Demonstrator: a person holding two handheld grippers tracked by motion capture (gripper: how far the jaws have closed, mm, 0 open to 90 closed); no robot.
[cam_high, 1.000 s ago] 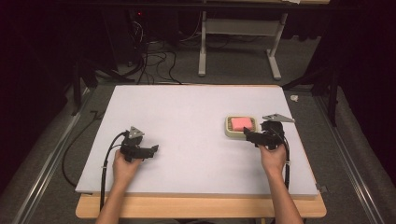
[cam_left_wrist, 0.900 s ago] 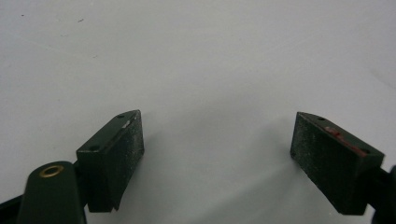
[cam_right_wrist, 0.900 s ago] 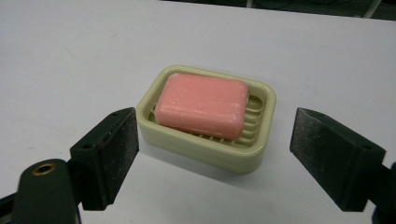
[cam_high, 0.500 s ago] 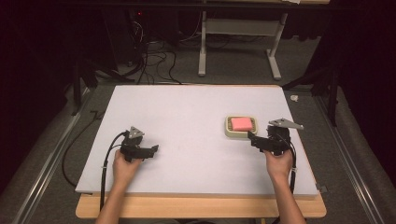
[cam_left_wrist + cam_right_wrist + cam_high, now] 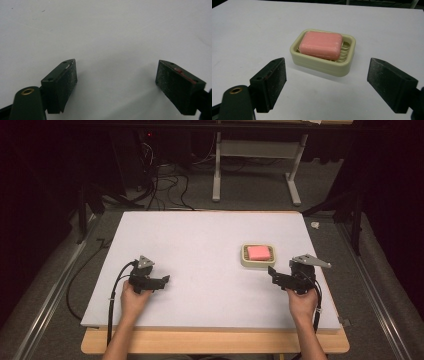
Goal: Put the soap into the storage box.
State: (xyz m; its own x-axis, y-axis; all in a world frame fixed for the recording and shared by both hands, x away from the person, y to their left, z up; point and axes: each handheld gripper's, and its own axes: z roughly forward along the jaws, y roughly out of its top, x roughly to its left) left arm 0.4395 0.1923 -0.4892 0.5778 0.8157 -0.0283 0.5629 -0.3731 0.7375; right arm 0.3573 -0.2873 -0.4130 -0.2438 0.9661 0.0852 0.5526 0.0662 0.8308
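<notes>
A pink bar of soap (image 5: 321, 44) lies in a cream soap dish (image 5: 322, 63) on the white table top; in the high view the soap (image 5: 258, 252) and dish (image 5: 244, 261) sit right of centre. My right gripper (image 5: 271, 272) is held just in front and to the right of the dish, open, nothing between its jaws; its own view shows the right gripper (image 5: 327, 80) with the dish a little beyond the jaws. My left gripper (image 5: 165, 280) rests low at the front left, open and empty, and in its own view the left gripper (image 5: 116, 75) faces bare table.
The white table top (image 5: 200, 245) has a wooden front edge (image 5: 215, 342). Behind it are a dark floor with cables (image 5: 160, 185) and a grey table frame (image 5: 255, 150). Metal rails (image 5: 45, 290) run along both sides.
My right gripper has drawn back from the soap dish, toward the front right of the table. The left gripper has stayed where it was.
</notes>
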